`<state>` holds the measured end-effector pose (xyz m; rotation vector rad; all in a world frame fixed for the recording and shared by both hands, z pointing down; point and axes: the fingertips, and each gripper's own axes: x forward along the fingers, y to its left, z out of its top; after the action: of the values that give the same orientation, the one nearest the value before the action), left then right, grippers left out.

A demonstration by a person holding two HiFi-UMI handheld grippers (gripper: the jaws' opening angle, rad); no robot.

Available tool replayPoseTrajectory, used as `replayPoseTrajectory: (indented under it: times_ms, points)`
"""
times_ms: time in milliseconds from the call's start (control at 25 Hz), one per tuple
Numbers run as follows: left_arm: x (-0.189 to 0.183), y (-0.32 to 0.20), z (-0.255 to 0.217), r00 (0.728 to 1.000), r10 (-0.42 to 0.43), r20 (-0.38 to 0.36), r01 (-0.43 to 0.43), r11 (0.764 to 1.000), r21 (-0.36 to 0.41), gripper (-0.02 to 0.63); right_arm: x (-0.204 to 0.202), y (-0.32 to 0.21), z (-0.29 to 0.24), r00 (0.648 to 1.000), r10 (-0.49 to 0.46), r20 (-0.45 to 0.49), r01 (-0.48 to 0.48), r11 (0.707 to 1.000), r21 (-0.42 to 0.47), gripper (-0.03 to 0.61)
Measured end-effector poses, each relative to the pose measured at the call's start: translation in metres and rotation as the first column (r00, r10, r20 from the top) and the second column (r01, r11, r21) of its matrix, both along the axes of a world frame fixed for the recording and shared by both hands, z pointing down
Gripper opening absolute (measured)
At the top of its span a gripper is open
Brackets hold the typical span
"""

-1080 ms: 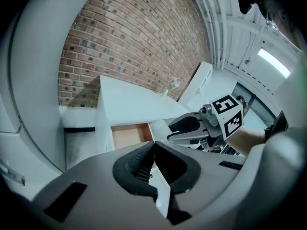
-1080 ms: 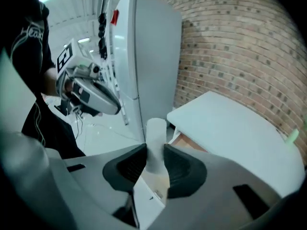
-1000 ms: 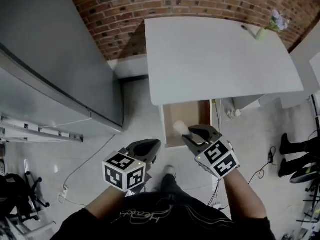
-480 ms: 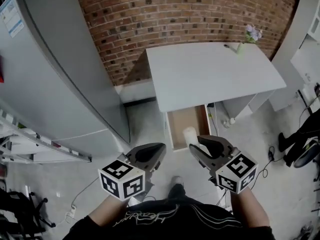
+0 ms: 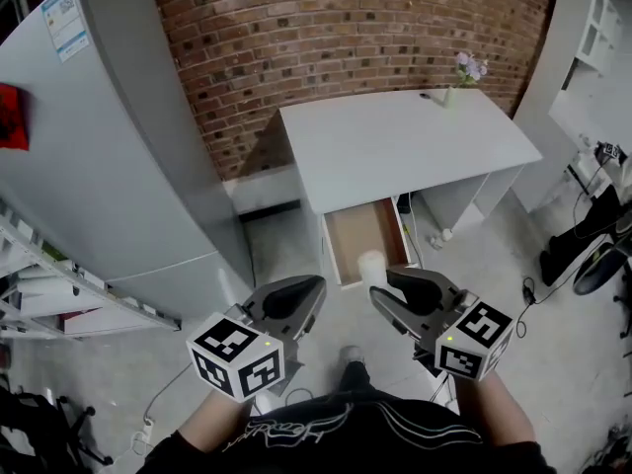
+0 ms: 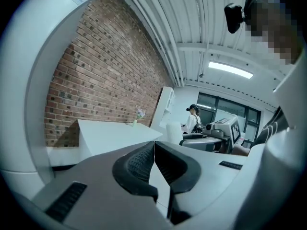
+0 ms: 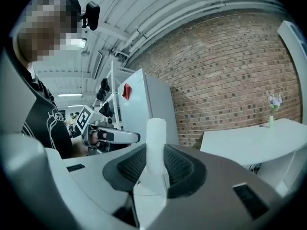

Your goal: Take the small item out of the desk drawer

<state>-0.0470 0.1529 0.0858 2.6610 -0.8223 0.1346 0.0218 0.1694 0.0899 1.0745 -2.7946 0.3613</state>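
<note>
The desk drawer [image 5: 355, 233] stands pulled out under the white desk [image 5: 405, 146], and its brown bottom shows bare. My right gripper [image 5: 380, 289] hovers just in front of the drawer's front edge, shut on a small white cylinder [image 5: 372, 266]. In the right gripper view the cylinder [image 7: 155, 143] stands upright between the ribbed pads [image 7: 180, 169] and sticks out above them. My left gripper [image 5: 312, 288] hangs beside it at the left, shut with nothing in it; in the left gripper view its pads [image 6: 139, 164] meet.
A grey fridge [image 5: 109, 166] stands to the left against the brick wall. A small vase of flowers [image 5: 459, 72] sits at the desk's far right corner. White shelving [image 5: 592, 57] rises at the right, and cables and chair bases lie on the floor there [image 5: 583, 255].
My right gripper has drawn back with the white cylinder, from over the drawer to in front of it. The head view has lifted and shows more wall and fridge.
</note>
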Motion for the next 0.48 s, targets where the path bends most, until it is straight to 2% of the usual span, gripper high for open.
replayPoseTrajectory:
  times_ms: [160, 320, 480]
  points:
    - [-0.010, 0.014, -0.004, 1.000, 0.000, -0.015, 0.000, 1.000, -0.007, 0.022, -0.008, 0.015, -0.005, 1.000, 0.008, 0.020, -0.008, 1.000, 0.004, 0.126]
    - [-0.015, 0.025, 0.000, 1.000, -0.003, 0.023, 0.002, 1.000, 0.013, 0.022, -0.010, 0.026, -0.002, 0.999, 0.017, 0.034, -0.017, 1.000, -0.001, 0.126]
    - [-0.019, 0.028, 0.004, 1.000, 0.000, 0.030, -0.001, 1.000, 0.009, 0.023, -0.014, 0.029, 0.004, 0.999, 0.025, 0.047, -0.024, 1.000, -0.016, 0.126]
